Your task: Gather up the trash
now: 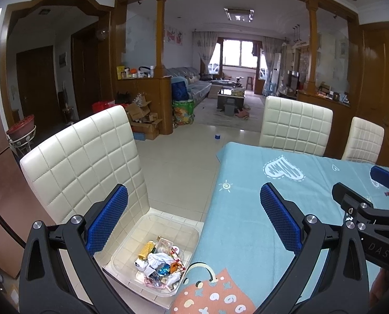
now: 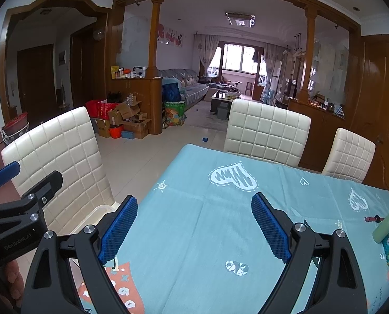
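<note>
Clear plastic bin (image 1: 152, 238) holding trash (image 1: 160, 264) sits on the white chair (image 1: 89, 162), below the left gripper (image 1: 194, 219), jaws spread and empty. Right gripper (image 2: 194, 225), likewise agape and empty, hovers over the blue tablecloth (image 2: 207, 225), bare ahead to its far edge.

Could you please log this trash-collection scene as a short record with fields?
container: clear plastic bin on the white chair seat
contents: crumpled wrappers and paper
table: blue patterned tablecloth, no trash visible on the part in view
table edge items: green cylinder at far right
left gripper: open, empty, above bin and table edge
right gripper: open, empty, over the tablecloth
</note>
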Tool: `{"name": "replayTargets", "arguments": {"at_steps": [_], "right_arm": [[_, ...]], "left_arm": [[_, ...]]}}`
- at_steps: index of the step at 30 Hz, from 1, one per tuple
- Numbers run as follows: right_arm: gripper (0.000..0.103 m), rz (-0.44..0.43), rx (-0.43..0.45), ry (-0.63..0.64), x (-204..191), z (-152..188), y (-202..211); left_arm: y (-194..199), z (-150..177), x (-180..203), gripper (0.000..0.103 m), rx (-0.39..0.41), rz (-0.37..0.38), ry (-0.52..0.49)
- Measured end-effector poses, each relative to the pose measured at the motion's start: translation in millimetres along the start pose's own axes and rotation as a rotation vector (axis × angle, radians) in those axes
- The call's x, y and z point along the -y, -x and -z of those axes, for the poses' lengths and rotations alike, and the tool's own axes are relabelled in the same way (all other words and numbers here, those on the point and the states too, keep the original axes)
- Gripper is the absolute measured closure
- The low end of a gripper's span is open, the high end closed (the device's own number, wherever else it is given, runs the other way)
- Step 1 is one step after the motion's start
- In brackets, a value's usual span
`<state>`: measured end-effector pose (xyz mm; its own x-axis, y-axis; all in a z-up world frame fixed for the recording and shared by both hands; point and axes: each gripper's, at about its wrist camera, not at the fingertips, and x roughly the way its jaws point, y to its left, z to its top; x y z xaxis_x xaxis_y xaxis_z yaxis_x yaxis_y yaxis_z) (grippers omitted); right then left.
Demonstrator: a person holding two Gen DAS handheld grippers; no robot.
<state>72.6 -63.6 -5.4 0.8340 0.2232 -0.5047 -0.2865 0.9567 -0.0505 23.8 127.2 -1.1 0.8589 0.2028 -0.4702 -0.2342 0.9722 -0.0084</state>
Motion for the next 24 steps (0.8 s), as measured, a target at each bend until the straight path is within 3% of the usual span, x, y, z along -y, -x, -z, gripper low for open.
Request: {"name": "replayTargets", "arguments": {"at_steps": [24], "right_arm": [[0.017,0.002,-0.001,-0.002,-0.1,3.5,2.1]], "left_arm": [[0.4,1.8,-2.4,0.004,-0.019,-0.016,-0.011]]}}
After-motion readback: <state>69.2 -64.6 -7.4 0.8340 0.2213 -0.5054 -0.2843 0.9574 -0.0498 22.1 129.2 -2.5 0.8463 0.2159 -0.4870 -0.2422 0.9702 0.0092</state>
